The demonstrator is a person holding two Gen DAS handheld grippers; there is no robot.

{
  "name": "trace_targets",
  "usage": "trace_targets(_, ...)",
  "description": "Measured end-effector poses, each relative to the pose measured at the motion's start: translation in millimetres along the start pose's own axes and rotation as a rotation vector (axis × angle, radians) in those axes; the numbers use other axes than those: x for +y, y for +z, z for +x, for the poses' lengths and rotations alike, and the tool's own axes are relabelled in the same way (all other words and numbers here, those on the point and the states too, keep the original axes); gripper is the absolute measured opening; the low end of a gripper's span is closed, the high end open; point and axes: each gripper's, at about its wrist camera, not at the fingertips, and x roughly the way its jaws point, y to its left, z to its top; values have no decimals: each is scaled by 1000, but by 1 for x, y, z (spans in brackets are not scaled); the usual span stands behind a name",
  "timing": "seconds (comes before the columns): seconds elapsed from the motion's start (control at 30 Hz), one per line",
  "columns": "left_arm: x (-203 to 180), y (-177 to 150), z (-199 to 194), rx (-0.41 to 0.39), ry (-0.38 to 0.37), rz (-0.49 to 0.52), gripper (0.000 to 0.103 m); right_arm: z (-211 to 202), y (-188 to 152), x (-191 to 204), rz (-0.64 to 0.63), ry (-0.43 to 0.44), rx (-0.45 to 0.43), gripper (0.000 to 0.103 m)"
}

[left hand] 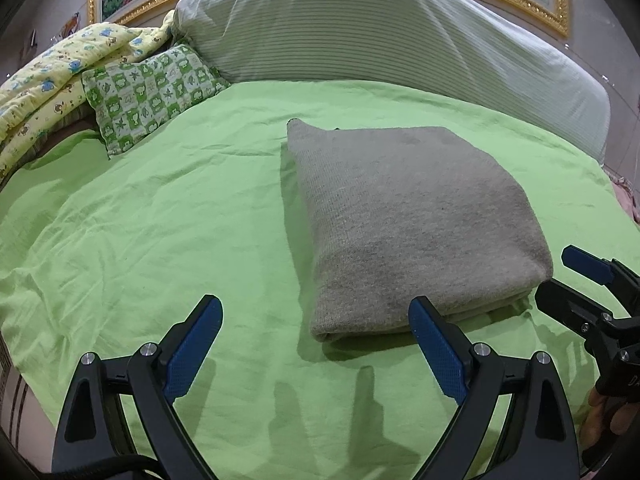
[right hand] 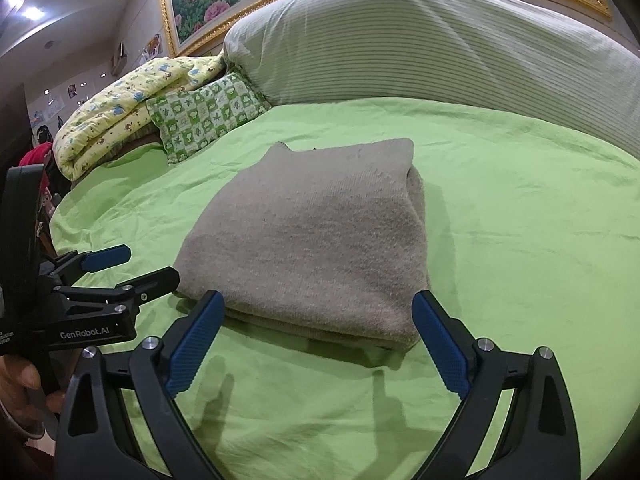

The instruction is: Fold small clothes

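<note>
Both claws stand wide open and hold nothing: the left claw [left hand: 316, 320] and the right claw [right hand: 318, 312] hover at the near edge of the folded grey garment [left hand: 400, 216], which lies flat on the green bedsheet [left hand: 160, 220]. Nothing lies between the claws and the garment. Behind it a large striped pillow [left hand: 380, 32] leans against a gold-framed picture [right hand: 248, 4]. To the left sit a green checked cushion [left hand: 148, 96] and a yellow printed quilt [left hand: 60, 76].
</note>
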Motion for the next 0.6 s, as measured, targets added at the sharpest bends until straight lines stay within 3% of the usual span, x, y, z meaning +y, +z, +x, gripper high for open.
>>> trace_targets(0.6, -2, -1, -1, -2, 8, -1, 95, 5, 3, 1, -4, 10, 3, 95)
